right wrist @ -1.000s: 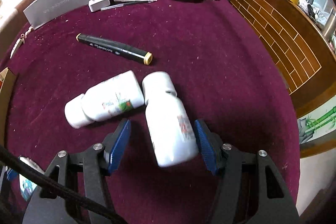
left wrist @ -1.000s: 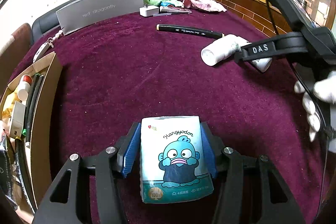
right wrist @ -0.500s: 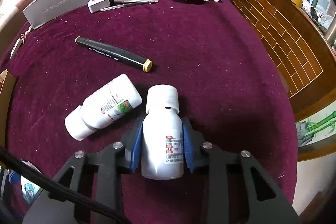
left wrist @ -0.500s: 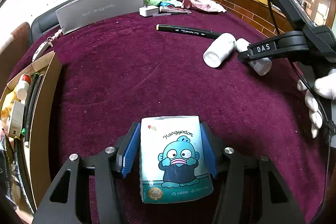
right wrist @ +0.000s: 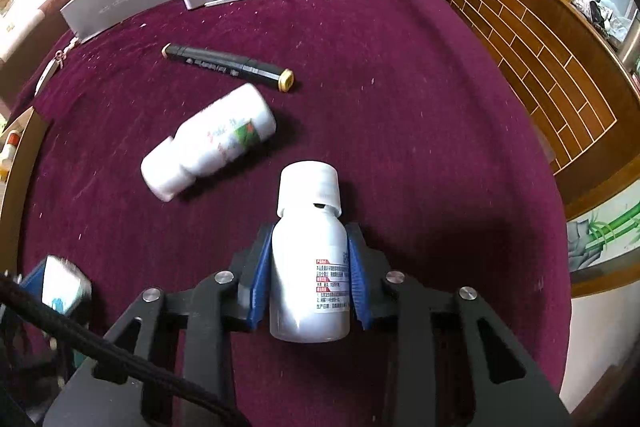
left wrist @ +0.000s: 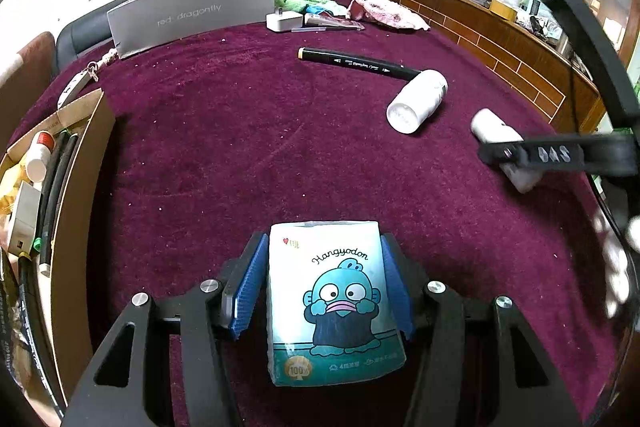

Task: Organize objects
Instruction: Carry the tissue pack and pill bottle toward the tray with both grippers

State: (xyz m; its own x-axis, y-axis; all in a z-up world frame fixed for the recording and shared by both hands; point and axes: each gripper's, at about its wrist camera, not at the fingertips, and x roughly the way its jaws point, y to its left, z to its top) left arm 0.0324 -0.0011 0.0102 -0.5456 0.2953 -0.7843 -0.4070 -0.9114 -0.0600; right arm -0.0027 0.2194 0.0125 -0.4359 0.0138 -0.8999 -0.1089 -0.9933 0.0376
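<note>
Left hand-held gripper [left wrist: 324, 291] clamps tissue pack [left wrist: 332, 299], right hand-held gripper [right wrist: 308, 279] clamps white bottle [right wrist: 308, 267], likely bound for cardboard box [left wrist: 76, 163].

Both views bend strongly at the rim, with black corners where the fisheye circle ends. Daylight pours in from the upper right and burns out to white there, and the wall behind is washed pale. The maroon cloth on the counter [left wrist: 240, 147] is evenly lit in the middle and dims toward the lower edge. A soft shadow lies on the cloth right of the held white bottle [right wrist: 308, 267]. Motion blur smears the loose bottle [right wrist: 208, 143] in the right wrist view, and the right tongs [left wrist: 516, 167] and gloved hand [left wrist: 616, 267] in the left wrist view. The tissue pack [left wrist: 336, 299] is sharp.
</note>
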